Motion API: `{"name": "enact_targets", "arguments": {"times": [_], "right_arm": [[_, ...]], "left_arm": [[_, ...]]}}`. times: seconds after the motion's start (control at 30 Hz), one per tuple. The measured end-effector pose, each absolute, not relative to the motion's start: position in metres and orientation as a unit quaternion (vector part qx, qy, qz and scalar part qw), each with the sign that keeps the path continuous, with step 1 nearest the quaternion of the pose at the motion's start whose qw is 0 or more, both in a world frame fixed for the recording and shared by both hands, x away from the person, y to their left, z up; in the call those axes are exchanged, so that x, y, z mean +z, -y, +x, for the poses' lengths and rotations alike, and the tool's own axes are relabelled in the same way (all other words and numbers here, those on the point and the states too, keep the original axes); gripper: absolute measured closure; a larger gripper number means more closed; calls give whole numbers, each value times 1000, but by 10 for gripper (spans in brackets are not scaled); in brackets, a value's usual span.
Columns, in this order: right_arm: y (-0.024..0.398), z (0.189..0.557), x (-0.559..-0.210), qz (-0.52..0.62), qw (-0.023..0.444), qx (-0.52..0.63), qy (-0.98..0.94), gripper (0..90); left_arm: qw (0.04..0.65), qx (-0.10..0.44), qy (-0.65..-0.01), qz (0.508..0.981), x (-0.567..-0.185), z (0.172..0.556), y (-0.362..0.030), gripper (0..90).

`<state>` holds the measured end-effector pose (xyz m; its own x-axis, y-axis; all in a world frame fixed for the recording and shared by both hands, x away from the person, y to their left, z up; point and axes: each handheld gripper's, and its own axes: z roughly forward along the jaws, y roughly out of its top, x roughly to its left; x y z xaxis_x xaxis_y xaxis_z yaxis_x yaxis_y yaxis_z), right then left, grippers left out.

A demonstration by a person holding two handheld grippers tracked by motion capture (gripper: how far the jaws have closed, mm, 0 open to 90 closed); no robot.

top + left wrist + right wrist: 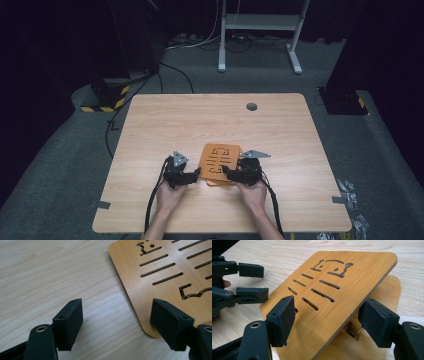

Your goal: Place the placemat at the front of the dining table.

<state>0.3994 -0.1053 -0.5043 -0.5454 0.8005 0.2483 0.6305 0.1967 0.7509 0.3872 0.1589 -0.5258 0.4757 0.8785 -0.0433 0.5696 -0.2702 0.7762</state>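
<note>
Bamboo stand point(218, 159) sits near the front middle of the counter point(165, 120), apparently mid-assembly or mid-fold. Slotted top panel point(332, 290) is tilted up off the base panel point(392, 293), on a small prop point(353, 331) under it. Not finished, I'd say: neither gripper has a hold.

Left gripper point(116, 322) at the stand's left corner, fingers spread, pinching nothing. Right gripper point(327, 322) straddles the top panel's near edge, fingers spread, not pressing.

Count: one stand, two panels, two grippers.

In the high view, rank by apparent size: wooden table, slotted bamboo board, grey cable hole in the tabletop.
1. Wooden table, largest by far.
2. Slotted bamboo board.
3. Grey cable hole, smallest.
</note>
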Motion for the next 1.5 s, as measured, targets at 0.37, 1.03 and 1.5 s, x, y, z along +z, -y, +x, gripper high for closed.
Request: {"name": "enact_targets", "arguments": {"times": [0.37,1.03,1.5], "right_arm": [[107,393,-500,461,105,434,-767,323],[105,388,-484,453,117,448,-762,342],[95,388,-480,442,123,447,-768,342]], "left_arm": [[383,207,-466,770,-526,387,-159,270],[394,206,-443,778,-525,383,-155,350],[396,204,-434,783,-525,382,-153,379]]}}
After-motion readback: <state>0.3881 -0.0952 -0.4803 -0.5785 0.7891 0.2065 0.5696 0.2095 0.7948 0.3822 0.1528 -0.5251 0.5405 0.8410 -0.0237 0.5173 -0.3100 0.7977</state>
